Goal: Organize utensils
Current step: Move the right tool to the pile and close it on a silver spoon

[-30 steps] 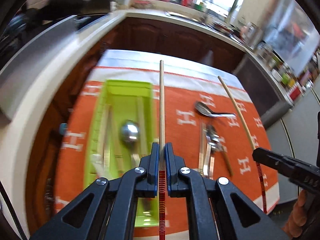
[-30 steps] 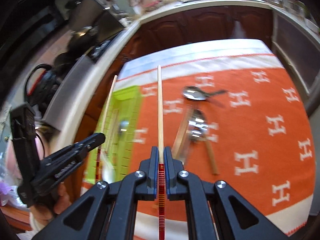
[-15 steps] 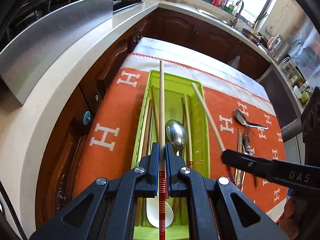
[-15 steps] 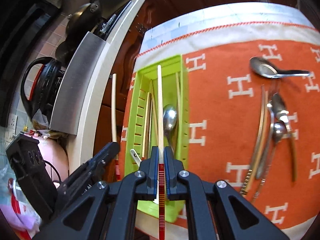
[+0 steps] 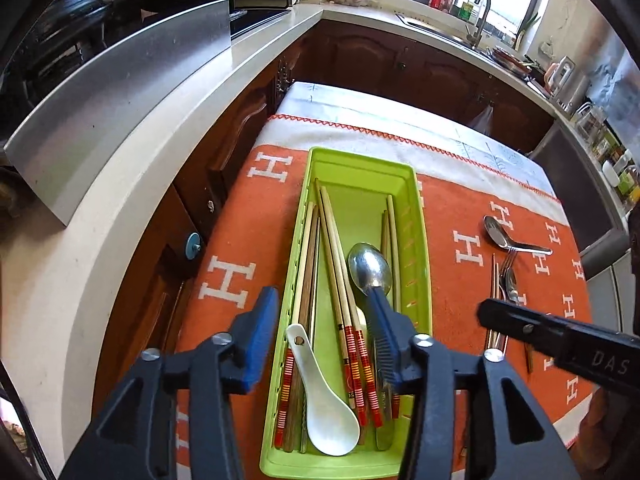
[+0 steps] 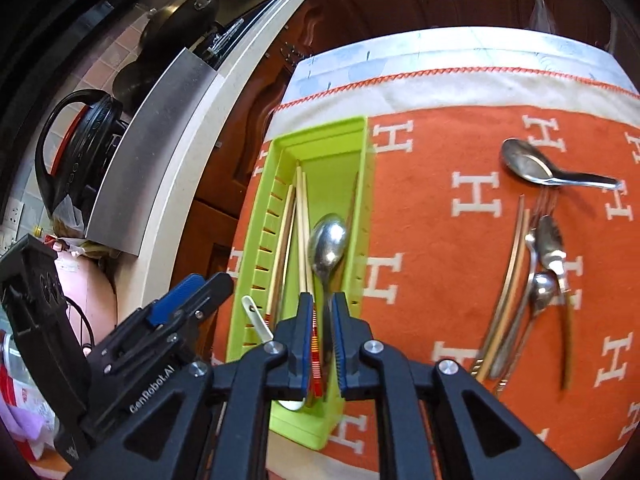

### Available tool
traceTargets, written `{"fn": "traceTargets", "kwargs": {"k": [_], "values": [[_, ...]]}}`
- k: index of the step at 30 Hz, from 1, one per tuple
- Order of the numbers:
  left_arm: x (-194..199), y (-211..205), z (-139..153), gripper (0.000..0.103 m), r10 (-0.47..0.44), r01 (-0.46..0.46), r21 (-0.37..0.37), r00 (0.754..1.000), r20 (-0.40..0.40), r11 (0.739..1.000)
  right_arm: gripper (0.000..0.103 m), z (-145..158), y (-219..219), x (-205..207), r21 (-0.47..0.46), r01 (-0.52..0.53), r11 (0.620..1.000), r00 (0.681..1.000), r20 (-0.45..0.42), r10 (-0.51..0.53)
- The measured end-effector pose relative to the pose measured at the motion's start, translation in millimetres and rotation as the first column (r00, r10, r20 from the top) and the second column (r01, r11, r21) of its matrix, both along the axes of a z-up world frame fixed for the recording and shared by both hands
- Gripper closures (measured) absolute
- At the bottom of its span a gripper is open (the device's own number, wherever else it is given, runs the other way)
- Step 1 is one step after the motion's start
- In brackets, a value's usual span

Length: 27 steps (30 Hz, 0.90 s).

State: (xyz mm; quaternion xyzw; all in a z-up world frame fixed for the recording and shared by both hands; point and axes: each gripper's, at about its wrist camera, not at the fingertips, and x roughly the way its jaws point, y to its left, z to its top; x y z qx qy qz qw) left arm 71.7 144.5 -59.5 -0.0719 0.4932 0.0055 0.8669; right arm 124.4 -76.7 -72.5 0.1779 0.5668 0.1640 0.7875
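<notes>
Hovering over green tray [image 5: 420,240]: left gripper [image 5: 320,320] spread wide, holding nothing; right gripper [image 6: 322,312] jaws slightly parted, not clamping. Chopsticks [image 5: 340,280], steel spoon [image 5: 370,268], white ceramic spoon [image 5: 324,400] lie inside tray. Loose spoons and fork [image 6: 536,272] sit on orange cloth [image 6: 440,280], well apart to the right.

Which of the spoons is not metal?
The white ceramic soup spoon in the green tray; the tray's other spoon and those on the cloth are shiny steel.

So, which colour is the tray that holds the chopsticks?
Lime green tray, clearest in the left wrist view.
</notes>
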Motion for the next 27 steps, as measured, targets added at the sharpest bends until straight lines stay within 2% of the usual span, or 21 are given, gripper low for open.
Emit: {"fn": "traceTargets", "kwargs": {"k": [7,12,19,25,27], "values": [[-8,-21,23,0.048,-0.035,0.034,0.024,0.999,0.041,0.999,0.093,17,-43,-13,-0.037,0.028,0.999,0.998,0.05,-0.027],[-11,-50,50,0.039,-0.092,0.086,0.065,0.991,0.098,0.994,0.093,40,-83,-19,-0.084,0.057,0.995,0.993,0.109,-0.048],[-2,-93,80,0.035,-0.169,0.167,0.025,0.978,0.126,0.986,0.093,72,-142,-15,-0.166,0.116,0.979,0.977,0.195,-0.083],[16,-131,79,0.035,-0.221,0.217,0.046,0.97,0.105,0.975,0.093,89,-181,7,-0.208,0.14,0.968,0.966,0.243,-0.087],[25,-144,71,0.035,-0.239,0.236,0.051,0.968,0.074,0.971,0.083,87,-187,19,-0.215,0.123,0.969,0.967,0.244,-0.068]]}}
